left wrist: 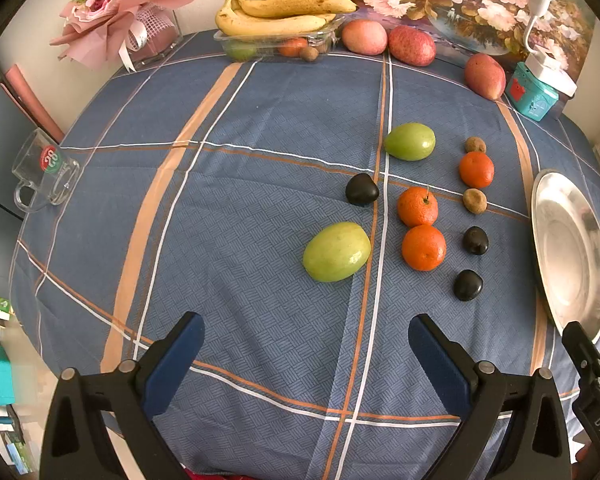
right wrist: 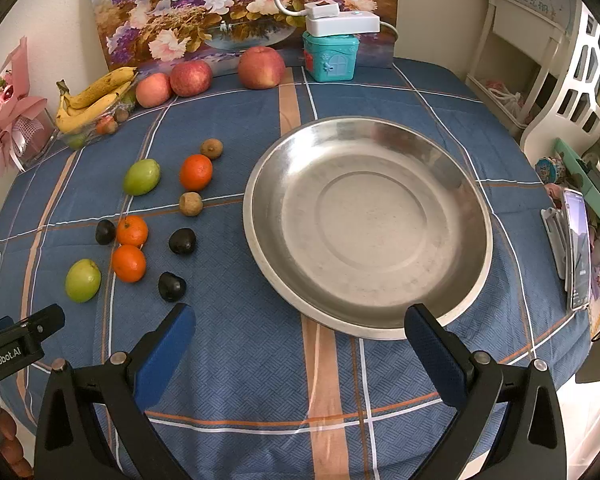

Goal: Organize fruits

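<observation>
Loose fruit lies on the blue checked tablecloth: two green fruits [left wrist: 337,251] [left wrist: 410,141], three oranges [left wrist: 423,247] [left wrist: 417,206] [left wrist: 476,169], three dark plums [left wrist: 362,189] [left wrist: 475,241] [left wrist: 468,285] and two small brown fruits [left wrist: 475,201] [left wrist: 475,145]. An empty steel plate [right wrist: 367,224] sits right of them. My left gripper [left wrist: 306,344] hangs open in front of the near green fruit, holding nothing. My right gripper [right wrist: 300,336] is open at the plate's near rim, empty.
Along the back stand a clear tray [left wrist: 276,42] with bananas [left wrist: 276,14], three red apples [right wrist: 261,67], a teal box [right wrist: 330,56], a flower painting and a pink bouquet [left wrist: 112,16]. A glass mug [left wrist: 46,172] lies at the left table edge. A phone [right wrist: 577,248] stands at the right.
</observation>
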Demonstrator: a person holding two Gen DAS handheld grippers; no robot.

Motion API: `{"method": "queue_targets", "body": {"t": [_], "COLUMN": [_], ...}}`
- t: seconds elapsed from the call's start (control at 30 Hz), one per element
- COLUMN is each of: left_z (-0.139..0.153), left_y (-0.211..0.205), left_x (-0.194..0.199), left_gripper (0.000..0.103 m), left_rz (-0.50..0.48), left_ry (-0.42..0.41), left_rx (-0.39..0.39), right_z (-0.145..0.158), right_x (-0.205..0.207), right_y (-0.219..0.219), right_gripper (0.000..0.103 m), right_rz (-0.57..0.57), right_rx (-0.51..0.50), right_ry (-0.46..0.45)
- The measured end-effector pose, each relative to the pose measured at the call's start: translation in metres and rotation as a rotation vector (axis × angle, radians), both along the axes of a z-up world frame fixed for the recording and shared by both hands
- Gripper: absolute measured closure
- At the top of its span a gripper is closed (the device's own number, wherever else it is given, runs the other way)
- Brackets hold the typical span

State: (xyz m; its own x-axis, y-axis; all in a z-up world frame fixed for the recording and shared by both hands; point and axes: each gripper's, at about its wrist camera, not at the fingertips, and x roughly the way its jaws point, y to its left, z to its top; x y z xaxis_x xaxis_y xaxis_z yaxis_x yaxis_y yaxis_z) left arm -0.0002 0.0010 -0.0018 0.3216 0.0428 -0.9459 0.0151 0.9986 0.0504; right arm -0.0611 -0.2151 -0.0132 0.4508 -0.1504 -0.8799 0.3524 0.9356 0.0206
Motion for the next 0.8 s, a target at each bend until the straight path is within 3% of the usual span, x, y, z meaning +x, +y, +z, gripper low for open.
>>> {"method": "queue_targets", "body": {"t": [0.2, 0.43, 0.67, 0.8], "left_z": [0.0, 0.005, 0.035, 0.033], "left_y": [0.0, 0.005, 0.008, 0.012], "left_x": [0.003, 0.017, 0.046, 0.06], "left_gripper": [0.0, 0.0, 0.0, 0.0], "left_rz": [-0.005, 0.012, 0.063, 0.112], "left_ry": [-0.004, 0.011, -0.054, -0.05], "left_rx": [0.02, -0.089, -0.01, -0.007], "right_z": [0.0, 0.003, 0.017, 0.012], "right_x": [0.002, 0.016, 0.043, 0.058], "right_y": [0.004, 0.017, 0.02, 0.024], "right_gripper": [0.0, 0.0, 0.0, 0.0], "right_rz": [0.007, 0.036, 0.033, 0.024], "right_rx": [-0.008, 0.025, 0.052, 0.093], "right_ry": [-0.007, 0.073, 0.072, 0.083]}}
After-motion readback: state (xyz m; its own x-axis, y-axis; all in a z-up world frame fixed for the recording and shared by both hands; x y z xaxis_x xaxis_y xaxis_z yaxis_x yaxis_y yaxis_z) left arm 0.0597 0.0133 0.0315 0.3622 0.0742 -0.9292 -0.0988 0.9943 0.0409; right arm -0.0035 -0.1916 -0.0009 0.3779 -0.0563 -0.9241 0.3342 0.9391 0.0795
